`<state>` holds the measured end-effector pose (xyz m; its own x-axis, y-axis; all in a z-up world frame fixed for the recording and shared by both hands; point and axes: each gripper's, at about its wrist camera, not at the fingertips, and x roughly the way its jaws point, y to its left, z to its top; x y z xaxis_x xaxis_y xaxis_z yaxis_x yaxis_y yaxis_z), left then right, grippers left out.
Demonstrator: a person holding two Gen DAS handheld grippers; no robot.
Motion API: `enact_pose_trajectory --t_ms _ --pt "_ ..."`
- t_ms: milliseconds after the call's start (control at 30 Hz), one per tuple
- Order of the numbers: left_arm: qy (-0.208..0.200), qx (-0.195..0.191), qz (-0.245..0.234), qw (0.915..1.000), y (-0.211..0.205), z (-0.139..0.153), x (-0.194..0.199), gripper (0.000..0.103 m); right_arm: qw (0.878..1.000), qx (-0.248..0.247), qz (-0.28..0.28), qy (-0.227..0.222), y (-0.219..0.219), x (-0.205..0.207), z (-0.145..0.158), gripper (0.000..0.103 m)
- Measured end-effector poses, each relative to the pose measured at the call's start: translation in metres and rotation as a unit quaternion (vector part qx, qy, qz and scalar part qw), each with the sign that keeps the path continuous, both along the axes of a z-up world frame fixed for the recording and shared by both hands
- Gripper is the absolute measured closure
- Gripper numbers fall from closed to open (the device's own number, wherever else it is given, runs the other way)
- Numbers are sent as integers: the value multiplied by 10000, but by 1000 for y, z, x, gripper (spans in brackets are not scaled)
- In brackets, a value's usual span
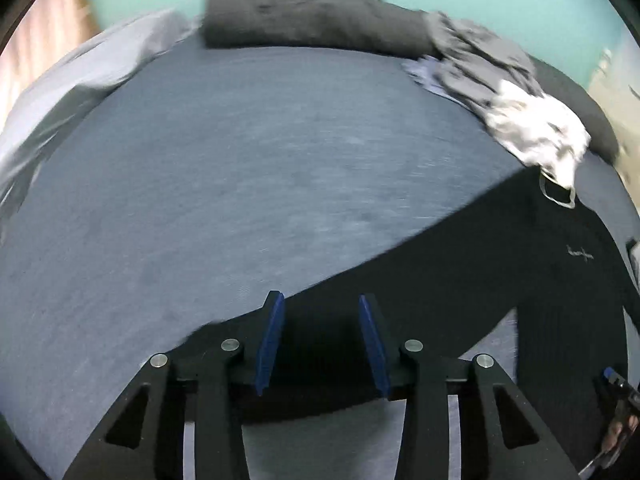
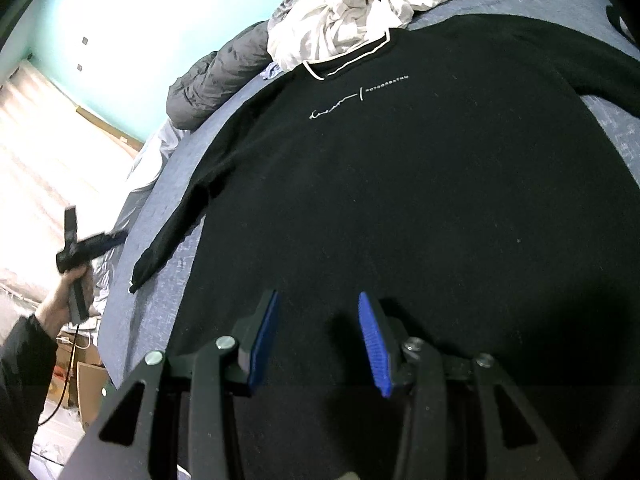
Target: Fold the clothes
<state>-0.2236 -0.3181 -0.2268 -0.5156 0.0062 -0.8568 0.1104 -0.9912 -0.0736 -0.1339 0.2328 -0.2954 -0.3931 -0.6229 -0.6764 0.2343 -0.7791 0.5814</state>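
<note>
A black long-sleeved sweater (image 2: 420, 200) with white neck trim and small white chest lettering lies spread flat, front up, on the blue bed cover (image 2: 168, 184). My right gripper (image 2: 318, 300) is open and empty just above the sweater's lower body. My left gripper (image 1: 322, 300) is open and empty over the end of the sweater's left sleeve (image 1: 400, 276). The left gripper also shows in the right wrist view (image 2: 94, 242), held in a hand off the bed's left edge, near the sleeve cuff (image 2: 140, 276).
A crumpled white garment (image 2: 360, 4) lies beyond the sweater's collar, with grey clothes (image 2: 216, 80) piled further back. In the left wrist view a dark grey folded heap (image 1: 312, 16) sits at the far edge of the bed cover (image 1: 240, 160). Cardboard boxes (image 2: 88, 376) stand on the floor.
</note>
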Motion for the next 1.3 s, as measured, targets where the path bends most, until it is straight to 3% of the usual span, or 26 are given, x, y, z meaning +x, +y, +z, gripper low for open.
enact_pose_trajectory --t_ms 200,300,633,667,767,1100,1300 --pt "-23 12 -640 9979 77 -8 -65 54 9995 190 -240 -27 9 -9 0 52" --pt "-24 -31 -815 9967 105 -11 -91 44 9986 440 -273 111 9 -13 4 45" --pt "-108 -147 -1151 9932 162 -36 -154 44 9933 1055 -164 440 4 -20 8 40" --pt "-122 -184 -1190 9926 165 -39 -158 47 9932 1064 -154 436 4 -21 8 40" --pt "-188 -364 -1285 9909 171 -46 -165 96 9938 1021 -114 418 4 -21 6 40" --pt "92 -378 -962 9946 149 -33 -188 101 9937 1042 -48 401 5 -21 2 40" --pt "-207 -323 -761 9964 136 -50 -213 100 9940 1027 -47 377 8 -23 -1 40"
